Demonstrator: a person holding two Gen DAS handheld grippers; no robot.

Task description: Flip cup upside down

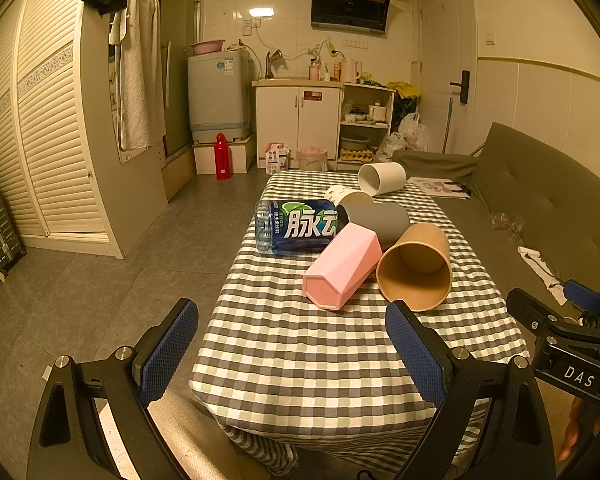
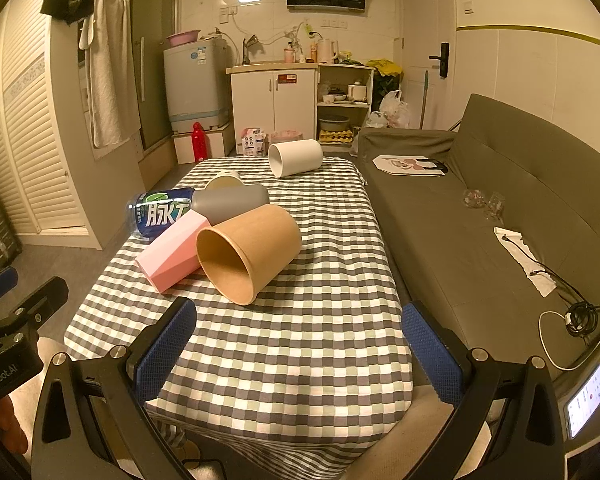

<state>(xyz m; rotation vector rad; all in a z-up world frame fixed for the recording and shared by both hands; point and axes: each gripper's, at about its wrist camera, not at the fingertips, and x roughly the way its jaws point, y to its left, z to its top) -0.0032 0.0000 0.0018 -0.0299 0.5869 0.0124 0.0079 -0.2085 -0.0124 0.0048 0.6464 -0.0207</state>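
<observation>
Several cups lay on their sides on the checked-cloth counter [image 2: 300, 340], none yet gripped; my left gripper [image 1: 292, 344] and right gripper [image 2: 298, 344] hung back, jaws spread and empty. The brown paper cup [image 2: 248, 252] lay nearest, mouth toward me, touching the pink faceted cup [image 2: 172, 254]. Next, I judged, a clean grip avoiding that neighbour and the blue-labelled bottle [image 2: 160, 212].

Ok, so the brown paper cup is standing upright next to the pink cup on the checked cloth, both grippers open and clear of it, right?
Not quite. The brown paper cup is lying on its side, mouth toward the cameras, as the right wrist view shows. The rest holds: it sits beside the pink cup on the checked cloth, with the left gripper and right gripper open and clear.
</observation>
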